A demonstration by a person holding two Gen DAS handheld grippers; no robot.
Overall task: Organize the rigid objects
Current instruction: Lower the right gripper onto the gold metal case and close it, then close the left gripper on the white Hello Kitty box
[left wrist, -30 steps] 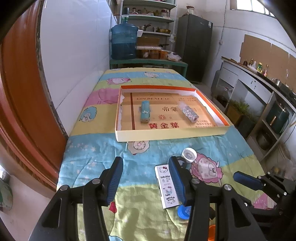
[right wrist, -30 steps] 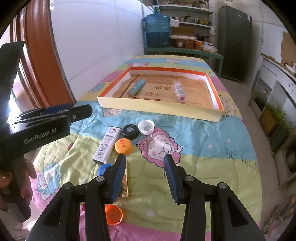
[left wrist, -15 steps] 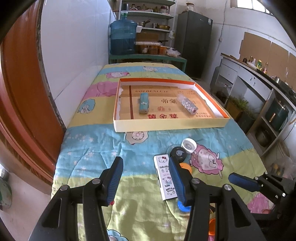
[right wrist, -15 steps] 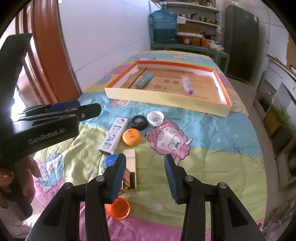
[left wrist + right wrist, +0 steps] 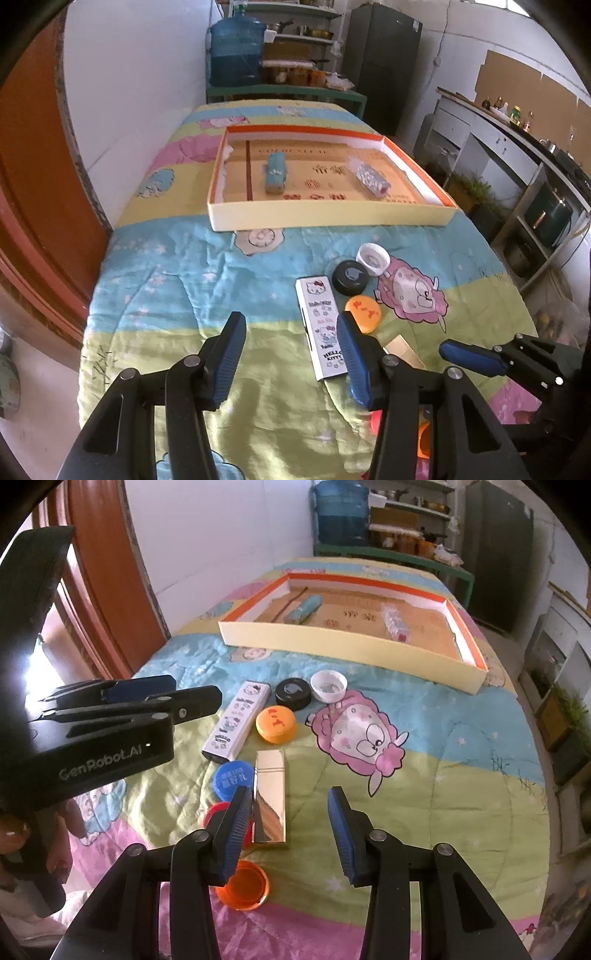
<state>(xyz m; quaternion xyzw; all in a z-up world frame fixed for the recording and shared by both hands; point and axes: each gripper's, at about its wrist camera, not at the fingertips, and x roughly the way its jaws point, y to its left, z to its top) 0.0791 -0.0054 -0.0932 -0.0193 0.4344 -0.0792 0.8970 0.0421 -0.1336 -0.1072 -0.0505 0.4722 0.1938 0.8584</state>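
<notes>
A shallow cardboard tray [image 5: 325, 218] [image 5: 332, 642] with an orange rim lies on the cartoon quilt. It holds a teal case [image 5: 275, 177] and a clear patterned tube [image 5: 371, 179]. Nearer me lie a white Hello Kitty box [image 5: 321, 326] [image 5: 236, 720], a black lid [image 5: 293, 694], a white cap [image 5: 328, 686], an orange lid [image 5: 276, 723], a blue lid [image 5: 232, 779], a shiny gold box [image 5: 269, 797], a red lid and an orange ring lid [image 5: 243, 884]. My left gripper [image 5: 291, 358] is open above the quilt, left of the Kitty box. My right gripper [image 5: 286, 830] hangs open over the gold box.
A white wall and a red-brown door frame [image 5: 33, 184] run along the quilt's left side. Beyond the far end stand a blue water jug [image 5: 236, 55], shelves and a dark fridge [image 5: 380, 59]. Counters [image 5: 509, 147] line the right side. A person's hand [image 5: 14, 834] holds the left gripper.
Both grippers have sunk and tilted further down toward the quilt. The loose lids and boxes now show more fully. Nothing was gripped or let go.
</notes>
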